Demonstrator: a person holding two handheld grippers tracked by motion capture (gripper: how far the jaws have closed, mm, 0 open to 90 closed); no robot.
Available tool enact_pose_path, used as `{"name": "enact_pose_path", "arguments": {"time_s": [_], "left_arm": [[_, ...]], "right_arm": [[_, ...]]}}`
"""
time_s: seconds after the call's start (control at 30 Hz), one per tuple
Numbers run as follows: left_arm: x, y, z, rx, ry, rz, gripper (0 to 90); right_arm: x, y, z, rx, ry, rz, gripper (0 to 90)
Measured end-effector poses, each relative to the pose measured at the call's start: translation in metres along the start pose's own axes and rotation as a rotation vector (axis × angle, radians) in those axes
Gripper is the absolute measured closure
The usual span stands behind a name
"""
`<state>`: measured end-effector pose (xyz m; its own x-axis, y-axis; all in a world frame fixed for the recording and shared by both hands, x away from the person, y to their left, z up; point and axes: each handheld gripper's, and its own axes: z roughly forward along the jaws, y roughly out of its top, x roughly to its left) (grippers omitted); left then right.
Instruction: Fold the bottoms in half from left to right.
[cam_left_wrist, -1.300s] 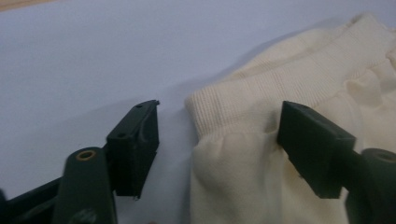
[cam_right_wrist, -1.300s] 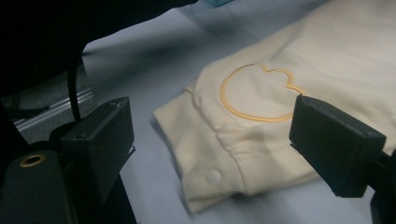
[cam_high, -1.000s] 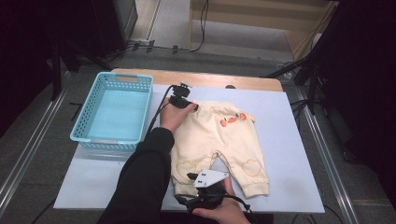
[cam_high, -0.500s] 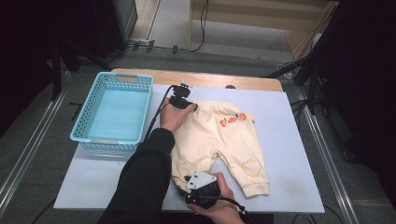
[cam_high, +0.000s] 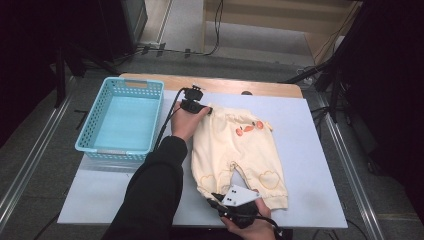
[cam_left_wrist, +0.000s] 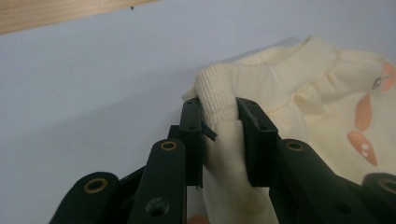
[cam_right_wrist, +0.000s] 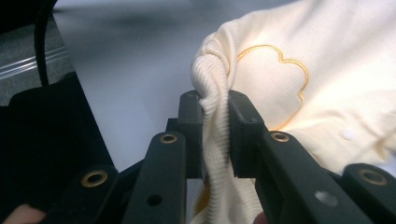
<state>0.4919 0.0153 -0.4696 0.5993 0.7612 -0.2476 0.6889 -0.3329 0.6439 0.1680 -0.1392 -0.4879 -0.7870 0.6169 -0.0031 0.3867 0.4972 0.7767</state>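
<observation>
Two grips we record: left gripper (cam_left_wrist: 219, 135) clamps the ribbed waistband of the cream knitted baby trousers (cam_high: 235, 150) mid-table; right gripper (cam_right_wrist: 215, 140), jaws just closing, pinches a leg cuff at the near edge.

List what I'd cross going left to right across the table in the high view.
Light blue perforated plastic basket → left gripper, jaws shut on the waistband corner → cream baby trousers with orange carrot patches → bare pale lilac tabletop.
</observation>
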Motion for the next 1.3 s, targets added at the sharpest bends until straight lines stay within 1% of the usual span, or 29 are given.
{"name": "enact_pose_path", "arguments": {"time_s": [0.03,0.07,0.1,0.13,0.2,0.27,0.3,0.4,0.43,0.47,0.5,0.57,0.63,0.67,0.7,0.73,0.77,0.8,0.83,0.9,0.97,1.07,1.13,1.17,1.23,1.3], "left_arm": [[-0.001,0.001,-0.003,-0.006,-0.003,0.004,73.8],[-0.003,0.003,-0.005,-0.011,-0.003,0.008,73.8],[-0.004,0.004,-0.007,-0.017,-0.002,0.008,73.8],[-0.005,0.005,-0.009,-0.013,0.004,0.012,73.8],[-0.007,0.007,-0.013,-0.015,0.009,0.004,73.8],[-0.007,0.009,-0.019,-0.016,0.022,-0.003,73.8],[-0.007,0.010,-0.023,-0.020,0.028,-0.010,73.9],[-0.007,0.013,-0.036,-0.012,0.069,-0.003,74.0],[-0.006,0.013,-0.041,-0.002,0.087,0.003,74.0],[-0.006,0.014,-0.046,0.000,0.106,0.003,74.0],[-0.004,0.014,-0.053,0.002,0.117,0.007,74.0],[0.001,0.016,-0.069,-0.006,0.142,-0.007,74.0],[0.006,0.017,-0.082,-0.009,0.172,-0.017,74.0],[0.010,0.017,-0.089,0.001,0.183,-0.031,73.9],[0.012,0.017,-0.092,0.006,0.188,-0.041,73.8],[0.014,0.016,-0.095,0.019,0.197,-0.038,73.5],[0.017,0.015,-0.097,0.027,0.208,-0.037,73.3],[0.017,0.014,-0.097,0.029,0.209,-0.036,72.9],[0.018,0.013,-0.096,0.025,0.199,-0.034,72.7],[0.017,0.011,-0.093,0.024,0.190,-0.034,72.5],[0.013,0.010,-0.088,0.024,0.172,-0.032,72.4],[0.006,0.009,-0.079,0.023,0.152,-0.030,72.3],[0.001,0.009,-0.073,0.022,0.148,-0.020,72.2],[-0.002,0.008,-0.070,0.022,0.147,-0.022,72.1],[-0.008,0.007,-0.064,0.021,0.142,-0.018,72.1],[-0.012,0.007,-0.058,0.021,0.137,-0.017,72.0]], "right_arm": [[-0.001,-0.001,-0.004,-0.012,-0.001,0.000,75.8],[-0.002,-0.001,-0.009,-0.018,-0.002,0.012,76.0],[-0.003,-0.001,-0.013,-0.030,-0.002,0.014,76.2],[-0.003,-0.001,-0.016,-0.036,-0.002,0.021,76.5],[-0.001,0.002,-0.021,-0.058,0.004,0.031,76.9],[0.002,0.007,-0.024,-0.082,0.004,0.024,77.3],[0.004,0.010,-0.025,-0.092,0.005,0.014,77.4],[0.010,0.019,-0.024,-0.117,0.020,-0.010,77.6],[0.012,0.022,-0.023,-0.120,0.030,-0.007,77.7],[0.014,0.025,-0.022,-0.127,0.040,-0.015,77.7],[0.017,0.029,-0.020,-0.130,0.050,-0.021,77.7],[0.023,0.036,-0.016,-0.136,0.057,-0.038,77.7],[0.029,0.046,-0.014,-0.149,0.073,-0.051,77.8],[0.031,0.051,-0.013,-0.159,0.085,-0.053,77.8],[0.034,0.056,-0.013,-0.174,0.100,-0.058,77.8],[0.036,0.059,-0.014,-0.183,0.108,-0.057,77.8],[0.037,0.061,-0.015,-0.193,0.109,-0.061,77.8],[0.037,0.061,-0.016,-0.201,0.106,-0.061,77.7],[0.036,0.060,-0.016,-0.204,0.104,-0.062,77.7],[0.032,0.053,-0.019,-0.213,0.100,-0.042,77.7],[0.025,0.041,-0.025,-0.216,0.090,-0.009,77.7],[0.017,0.022,-0.036,-0.219,0.056,0.021,77.6],[0.009,0.009,-0.045,-0.222,0.045,0.076,77.6],[0.005,0.004,-0.049,-0.225,0.037,0.099,77.6],[-0.002,-0.007,-0.056,-0.229,0.017,0.129,77.7],[-0.008,-0.016,-0.060,-0.226,0.006,0.150,77.7]]}}
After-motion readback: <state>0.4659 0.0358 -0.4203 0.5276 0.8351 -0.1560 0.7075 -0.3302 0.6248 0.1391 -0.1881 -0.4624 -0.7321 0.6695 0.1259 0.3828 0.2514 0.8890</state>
